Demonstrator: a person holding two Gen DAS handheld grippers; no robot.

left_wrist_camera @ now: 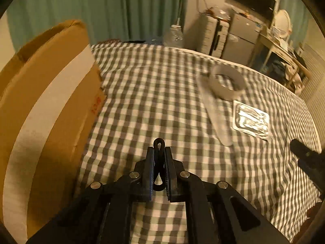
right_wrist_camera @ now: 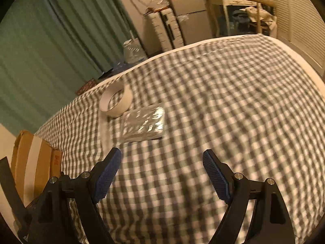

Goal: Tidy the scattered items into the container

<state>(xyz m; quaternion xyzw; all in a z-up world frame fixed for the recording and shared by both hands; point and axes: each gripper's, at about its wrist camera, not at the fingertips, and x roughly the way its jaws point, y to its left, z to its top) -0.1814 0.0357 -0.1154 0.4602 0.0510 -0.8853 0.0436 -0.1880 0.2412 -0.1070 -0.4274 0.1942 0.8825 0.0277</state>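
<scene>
Left hand-held gripper, clenched on a small black clip whose loop sticks out past the fingertips, above the checked bed just beside the cardboard box. Right hand-held gripper, released, jaws wide with nothing between them, over bare bedcover. Well away from the box on the bed lie a roll of tape, a pale comb partly under the roll, and a silvery foil pack just beside both. From the right wrist view the tape touches the foil pack; the box stands at the bed's near left edge.
</scene>
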